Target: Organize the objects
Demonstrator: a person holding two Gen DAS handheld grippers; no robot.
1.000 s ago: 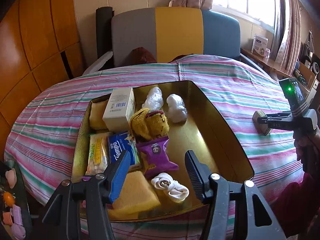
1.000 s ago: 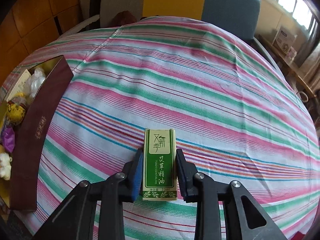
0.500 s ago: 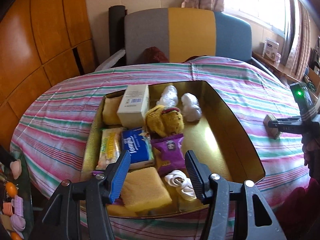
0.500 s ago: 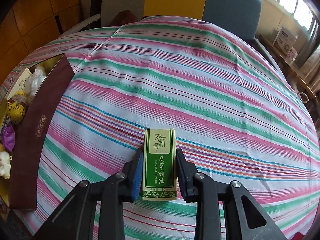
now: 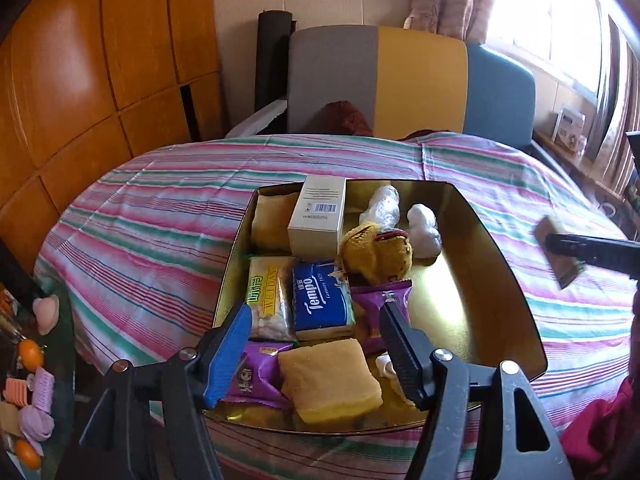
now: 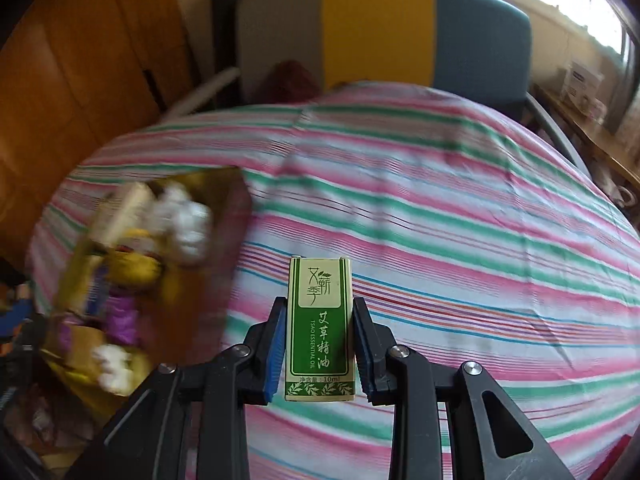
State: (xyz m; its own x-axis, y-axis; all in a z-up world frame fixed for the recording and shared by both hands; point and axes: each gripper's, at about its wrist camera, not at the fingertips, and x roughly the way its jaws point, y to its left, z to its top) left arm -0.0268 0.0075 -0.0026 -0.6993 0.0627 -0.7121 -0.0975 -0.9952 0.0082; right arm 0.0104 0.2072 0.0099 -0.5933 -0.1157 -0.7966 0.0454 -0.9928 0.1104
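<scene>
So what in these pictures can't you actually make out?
- Right wrist view: the gold tray and its contents are smeared by motion blur.
- Left wrist view: the green box in the right gripper is blurred, label unreadable.
- Left wrist view: the white item hides behind a left gripper finger.

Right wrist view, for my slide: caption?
Right hand-held gripper holding green essential-oil box over striped tablecloth.

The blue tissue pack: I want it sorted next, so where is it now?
In the left wrist view the blue tissue pack lies in the gold tray, left of centre, between the yellow snack bag and a purple packet.
</scene>
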